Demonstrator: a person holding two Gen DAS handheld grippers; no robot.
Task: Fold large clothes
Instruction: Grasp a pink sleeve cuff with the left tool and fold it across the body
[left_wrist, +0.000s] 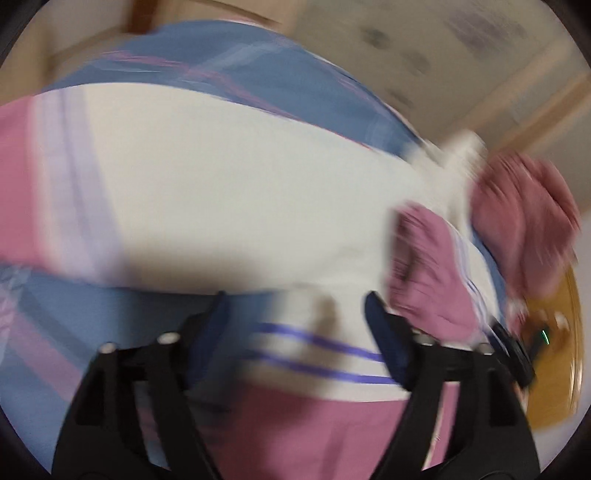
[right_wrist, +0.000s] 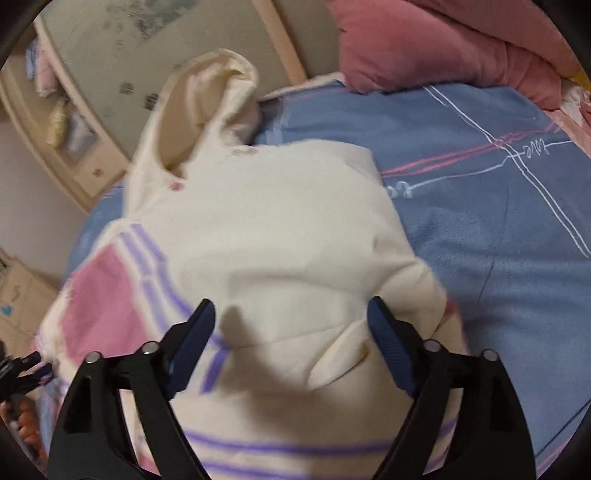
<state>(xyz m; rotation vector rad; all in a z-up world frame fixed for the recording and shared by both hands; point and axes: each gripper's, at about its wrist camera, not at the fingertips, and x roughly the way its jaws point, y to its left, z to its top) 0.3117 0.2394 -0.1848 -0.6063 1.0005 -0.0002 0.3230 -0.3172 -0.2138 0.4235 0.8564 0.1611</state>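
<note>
Left wrist view: the picture is smearing with blur, so detail is thin. The left gripper (left_wrist: 295, 321) is standing wide open with nothing between its jaws. The cream hoodie (left_wrist: 221, 184) is lying just ahead of it, spreading away from the fingertips across the blue bed cover (left_wrist: 258, 74); its purple-striped edge is passing right beneath the gap, with a pink panel closer to the wrist. To the right of the gripper a pink sleeve end is bunching up, and beyond it a pink pillow (left_wrist: 524, 214) is showing. To do this step well, the jaws would probably want to settle on one clean edge layer, not on a bunch.

Right wrist view: the right gripper (right_wrist: 291, 314) is also gaping wide and holding nothing. The hoodie (right_wrist: 277, 240) is lying directly ahead of and under the fingertips, its hood (right_wrist: 221, 92) farthest away, a pink block with purple stripes to the left, bare bed cover (right_wrist: 498, 240) to the right. A raised fold of cream cloth is sitting between the jaws; whether the fingers are touching it is unclear. Both sides would best be lifted together and evenly, so the body is folding flat without dragging the cover. The pink pillow (right_wrist: 443, 48) is lying far ahead to the right.
</note>
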